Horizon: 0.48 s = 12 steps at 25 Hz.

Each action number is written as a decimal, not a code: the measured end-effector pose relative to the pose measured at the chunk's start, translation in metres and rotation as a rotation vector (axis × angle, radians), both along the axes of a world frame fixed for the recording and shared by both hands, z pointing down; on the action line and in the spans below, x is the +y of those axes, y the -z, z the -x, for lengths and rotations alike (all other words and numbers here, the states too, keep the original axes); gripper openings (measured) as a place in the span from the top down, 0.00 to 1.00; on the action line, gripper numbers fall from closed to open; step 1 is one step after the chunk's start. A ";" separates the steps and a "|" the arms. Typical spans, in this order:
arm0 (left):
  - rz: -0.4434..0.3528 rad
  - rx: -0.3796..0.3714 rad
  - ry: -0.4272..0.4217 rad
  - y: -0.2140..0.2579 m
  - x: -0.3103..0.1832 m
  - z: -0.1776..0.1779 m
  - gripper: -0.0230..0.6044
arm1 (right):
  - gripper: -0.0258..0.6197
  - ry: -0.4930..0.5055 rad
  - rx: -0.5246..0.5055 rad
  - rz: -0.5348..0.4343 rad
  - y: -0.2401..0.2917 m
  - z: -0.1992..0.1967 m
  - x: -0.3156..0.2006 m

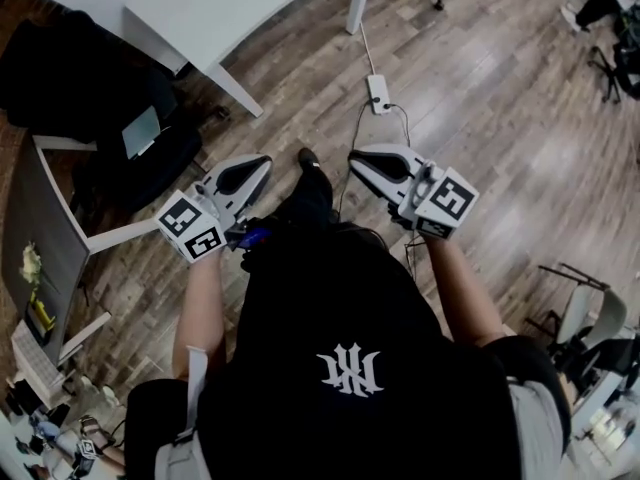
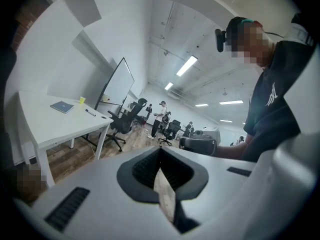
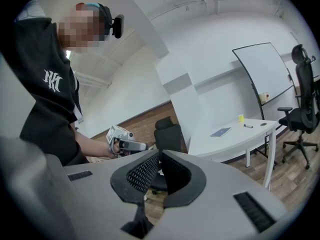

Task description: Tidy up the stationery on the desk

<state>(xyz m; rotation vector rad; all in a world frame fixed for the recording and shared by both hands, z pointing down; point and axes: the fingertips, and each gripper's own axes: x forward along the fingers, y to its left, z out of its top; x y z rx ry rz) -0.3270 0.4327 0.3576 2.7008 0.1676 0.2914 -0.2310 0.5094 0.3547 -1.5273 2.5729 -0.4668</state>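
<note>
An open office with a wood-plank floor [image 1: 480, 88] fills every view. The white rectangular desk [image 2: 45, 126] stands at the left of the left gripper view, well apart from both tools. The left gripper [image 1: 258, 165] and right gripper [image 1: 362, 160] hang mid-frame in the head view, close to the person's body, each with jaws pressed together on nothing. On the desk lie a flat blue notebook [image 2: 62, 107], a small yellow cup [image 2: 81, 100] and a slim black pen [image 2: 90, 112]. The notebook looks light but thin and is best pinched at an edge. The cup probably crushes easily, so it wants a gentle hold. The pen would likely roll, so grip it across mid-barrel.
</note>
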 end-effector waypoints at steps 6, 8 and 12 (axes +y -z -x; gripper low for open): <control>0.035 0.026 -0.016 -0.011 -0.029 -0.037 0.96 | 0.89 -0.038 0.016 0.030 -0.005 -0.033 -0.019; 0.038 0.038 -0.020 -0.010 -0.043 -0.054 0.96 | 0.89 -0.045 0.027 0.047 -0.007 -0.050 -0.030; 0.049 0.049 -0.025 -0.013 -0.076 -0.082 0.96 | 0.89 -0.046 0.048 0.059 -0.007 -0.075 -0.065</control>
